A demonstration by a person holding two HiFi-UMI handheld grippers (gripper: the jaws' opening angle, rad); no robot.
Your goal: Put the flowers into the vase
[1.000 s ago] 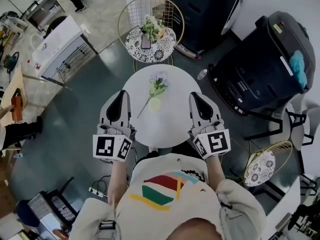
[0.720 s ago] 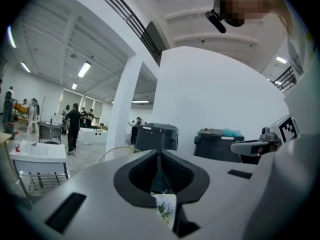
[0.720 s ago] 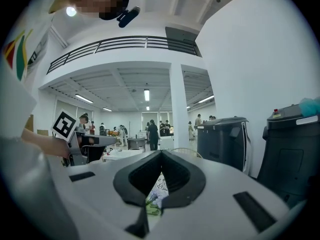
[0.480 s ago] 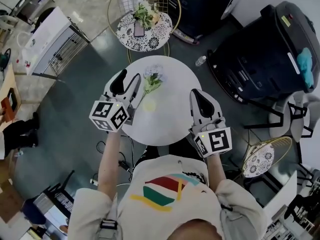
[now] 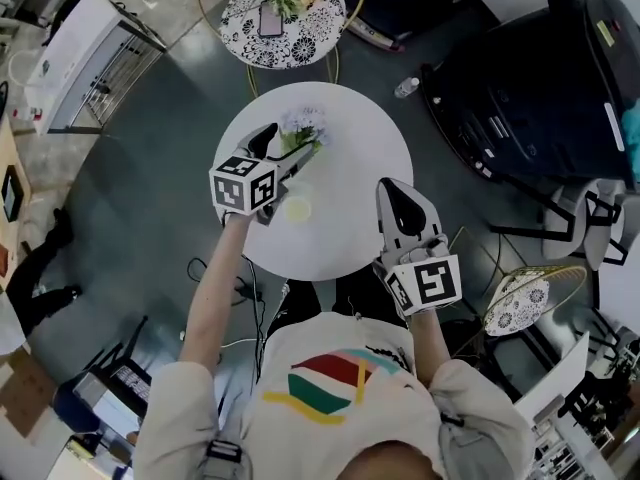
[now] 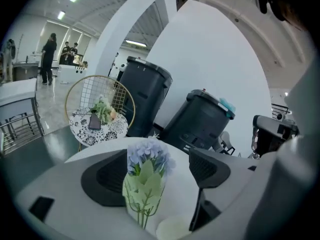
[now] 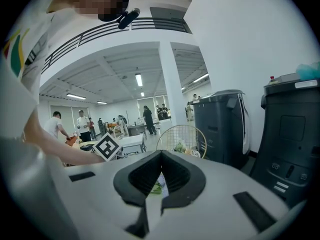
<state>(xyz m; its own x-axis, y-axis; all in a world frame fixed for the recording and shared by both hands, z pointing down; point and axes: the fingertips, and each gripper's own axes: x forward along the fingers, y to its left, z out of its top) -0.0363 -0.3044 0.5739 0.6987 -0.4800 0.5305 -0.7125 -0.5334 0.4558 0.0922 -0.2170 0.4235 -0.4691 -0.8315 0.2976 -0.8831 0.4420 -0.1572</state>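
Observation:
A flower [image 5: 302, 124] with a pale blue head and green leaves lies on the round white table [image 5: 365, 163]. A pale yellowish round thing [image 5: 297, 208], which may be the vase seen from above, stands by the stem's end. My left gripper [image 5: 285, 148] reaches over the table to the flower. Its jaws have just been opening and stand open, one on each side of the flower [image 6: 146, 160], not pressing it. The left gripper [image 6: 157, 173] shows the pale round thing [image 6: 172, 229] just below. My right gripper [image 5: 396, 192] hovers at the table's right edge, shut and empty [image 7: 160, 154].
A gold wire side table [image 5: 320, 30] with a patterned top, flowers and a phone stands beyond the white table. Black bins [image 5: 540, 78] are at the right, a bottle [image 5: 405, 88] on the floor, a patterned chair [image 5: 520, 308] at lower right, a white cabinet [image 5: 85, 53] at left.
The left gripper has moved forward and down from the table's near left edge to the flower, and its jaws have opened. The right gripper has sunk a little.

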